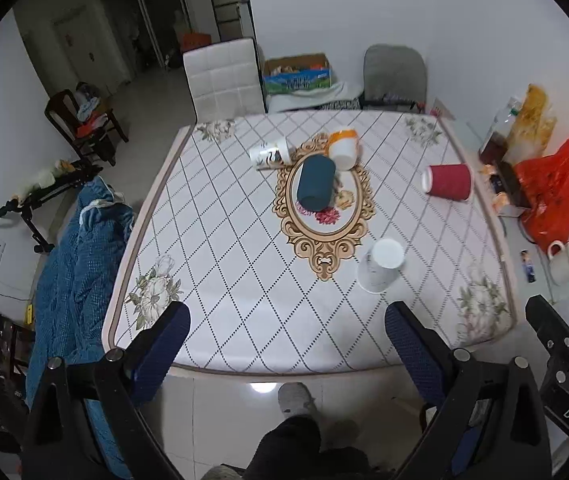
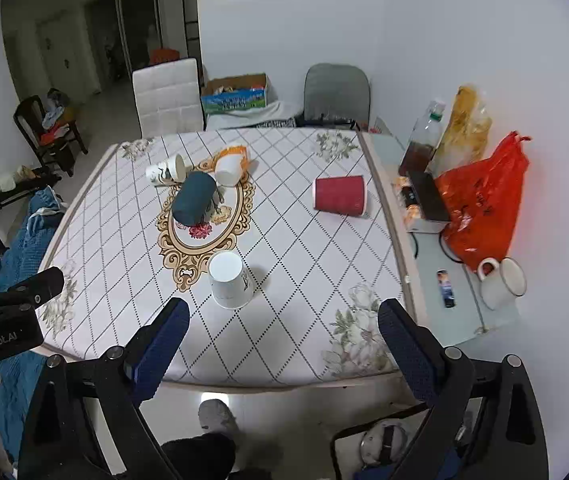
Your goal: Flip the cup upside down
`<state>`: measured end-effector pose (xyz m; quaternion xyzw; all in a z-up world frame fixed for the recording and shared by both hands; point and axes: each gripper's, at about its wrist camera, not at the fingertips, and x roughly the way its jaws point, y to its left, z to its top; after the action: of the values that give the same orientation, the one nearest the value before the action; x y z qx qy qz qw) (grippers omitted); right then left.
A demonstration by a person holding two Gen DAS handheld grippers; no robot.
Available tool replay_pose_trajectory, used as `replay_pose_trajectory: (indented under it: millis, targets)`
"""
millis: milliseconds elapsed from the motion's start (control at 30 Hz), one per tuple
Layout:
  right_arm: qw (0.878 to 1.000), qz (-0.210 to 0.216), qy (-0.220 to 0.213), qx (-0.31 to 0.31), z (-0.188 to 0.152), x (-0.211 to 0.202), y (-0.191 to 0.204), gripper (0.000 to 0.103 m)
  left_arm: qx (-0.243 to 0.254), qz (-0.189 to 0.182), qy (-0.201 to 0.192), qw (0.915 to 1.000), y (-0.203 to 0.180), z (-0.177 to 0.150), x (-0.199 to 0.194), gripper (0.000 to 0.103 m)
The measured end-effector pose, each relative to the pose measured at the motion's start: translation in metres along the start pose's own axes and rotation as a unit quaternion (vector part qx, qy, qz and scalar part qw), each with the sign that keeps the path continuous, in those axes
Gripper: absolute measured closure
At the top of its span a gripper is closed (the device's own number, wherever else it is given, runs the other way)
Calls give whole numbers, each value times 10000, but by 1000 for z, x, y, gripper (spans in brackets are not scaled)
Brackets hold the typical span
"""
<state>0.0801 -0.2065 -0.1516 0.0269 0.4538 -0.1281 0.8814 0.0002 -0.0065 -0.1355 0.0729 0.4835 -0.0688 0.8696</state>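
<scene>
A: Your left tongs (image 1: 286,344) are spread wide and hold nothing, hanging back over the near edge of the bench (image 1: 244,344). Your right tongs (image 2: 284,340) are spread too, also empty.

B: Which cup do you go for?

A: The white paper cup (image 2: 229,280) just ahead of your right tongs already stands mouth down, so judging by that, leave it. The red paper cup (image 2: 339,195) lies on its side nearer the right edge, well apart from the rest, with clear room around it.

B: And the cluster in the middle?

A: The dark teal cup (image 2: 194,199) lies on its side, with the printed white cup (image 2: 166,172) and the orange-and-white cup (image 2: 231,166) close behind it. Crowded; take those later.

B: How should you grip?

A: Come across the red cup's ribbed wall, close gently so the paper doesn't crush, lift, rotate mouth down, then set it flat.
</scene>
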Motion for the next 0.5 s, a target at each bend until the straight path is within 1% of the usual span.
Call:
replay_pose_trajectory:
  millis: [167,233,367,500]
  targets:
    - [9996,14,-276,-71,-14,-54,-9,5,-26,-26,-280,9996,-4,-18,-45,3]
    - [9993,48,-370,-73,-21,-75,-12,4,-22,-39,-340,9994,-6,-23,-57,3]
    - [9988,146,-472,-69,-33,-108,-16,3,-64,-41,-458,9989,-4,-37,-84,3]
    - [9981,237,-566,-78,-43,-133,-18,3,-128,-41,-546,9984,-3,-49,-103,3]
